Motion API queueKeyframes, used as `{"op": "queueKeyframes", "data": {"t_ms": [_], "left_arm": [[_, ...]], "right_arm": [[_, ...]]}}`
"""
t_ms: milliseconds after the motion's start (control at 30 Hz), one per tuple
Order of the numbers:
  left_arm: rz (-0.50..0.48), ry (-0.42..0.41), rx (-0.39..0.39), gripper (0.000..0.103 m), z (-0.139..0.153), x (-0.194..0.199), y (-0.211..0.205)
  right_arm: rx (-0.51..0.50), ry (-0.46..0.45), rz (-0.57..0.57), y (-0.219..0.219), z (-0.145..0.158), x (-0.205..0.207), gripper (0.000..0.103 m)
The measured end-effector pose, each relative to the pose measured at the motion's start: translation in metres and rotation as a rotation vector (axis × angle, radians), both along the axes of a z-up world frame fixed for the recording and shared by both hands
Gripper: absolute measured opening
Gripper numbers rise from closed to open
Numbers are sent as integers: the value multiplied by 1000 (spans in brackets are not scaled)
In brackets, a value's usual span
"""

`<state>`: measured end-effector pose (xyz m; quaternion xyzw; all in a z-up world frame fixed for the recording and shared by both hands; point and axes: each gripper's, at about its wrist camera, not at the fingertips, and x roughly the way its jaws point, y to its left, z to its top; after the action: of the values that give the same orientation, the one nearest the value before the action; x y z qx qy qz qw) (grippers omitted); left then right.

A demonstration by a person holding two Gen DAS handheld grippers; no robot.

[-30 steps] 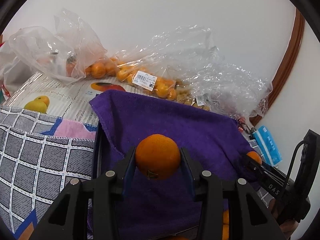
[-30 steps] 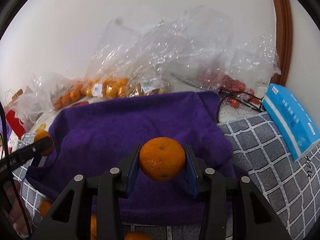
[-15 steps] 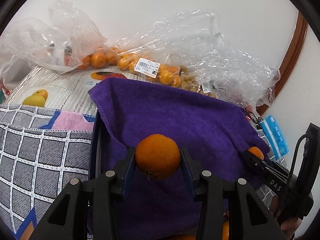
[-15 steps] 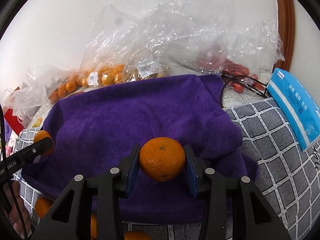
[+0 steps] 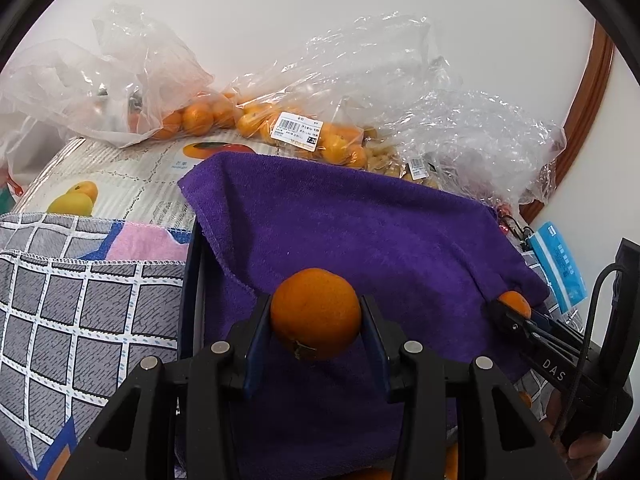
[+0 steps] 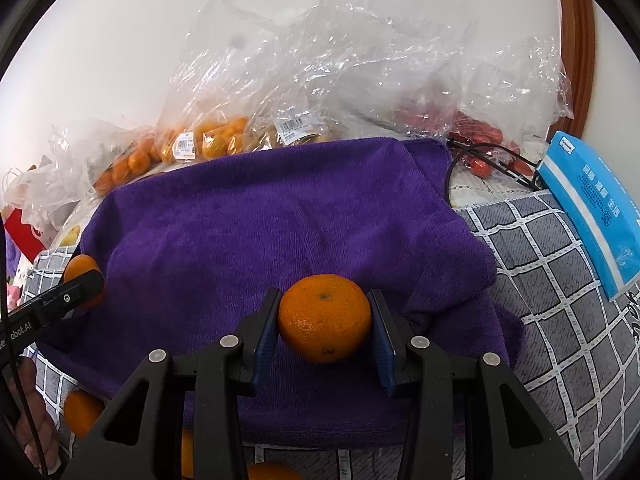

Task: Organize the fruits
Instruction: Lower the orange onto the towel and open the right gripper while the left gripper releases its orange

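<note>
My left gripper (image 5: 316,320) is shut on an orange mandarin (image 5: 315,313), held above a purple towel (image 5: 360,232). My right gripper (image 6: 325,322) is shut on a second mandarin (image 6: 325,323) over the same purple towel (image 6: 260,232). In the left wrist view the right gripper's fruit (image 5: 515,305) shows at the towel's right edge. In the right wrist view the left gripper's fruit (image 6: 82,271) shows at the towel's left edge. Loose mandarins (image 6: 80,412) lie on the checked cloth near the bottom left.
Clear plastic bags of mandarins (image 5: 256,120) and small red fruit (image 6: 476,136) lie against the white wall behind the towel. A grey checked cloth (image 6: 560,280) covers the surface. A blue packet (image 6: 592,208) lies at right. A hand (image 6: 28,412) grips the left tool.
Both views have tilted down a little, so the towel and bags sit higher in frame. The mandarins stay clamped in both grippers.
</note>
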<state>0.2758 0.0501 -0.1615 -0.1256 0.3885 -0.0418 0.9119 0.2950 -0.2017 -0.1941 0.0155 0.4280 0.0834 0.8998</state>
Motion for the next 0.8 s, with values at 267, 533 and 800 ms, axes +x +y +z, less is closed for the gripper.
{"op": "queueKeyframes", "data": {"t_ms": [267, 533, 800], "left_arm": [[-1, -1, 31, 41, -2, 0, -3], [2, -2, 29, 41, -2, 0, -3], [16, -9, 15, 44, 1, -1, 2]], "right_arm": [[9, -32, -7, -2, 5, -4, 43], [39, -60, -23, -6, 12, -8, 48], [67, -95, -58, -14, 22, -13, 52]]}}
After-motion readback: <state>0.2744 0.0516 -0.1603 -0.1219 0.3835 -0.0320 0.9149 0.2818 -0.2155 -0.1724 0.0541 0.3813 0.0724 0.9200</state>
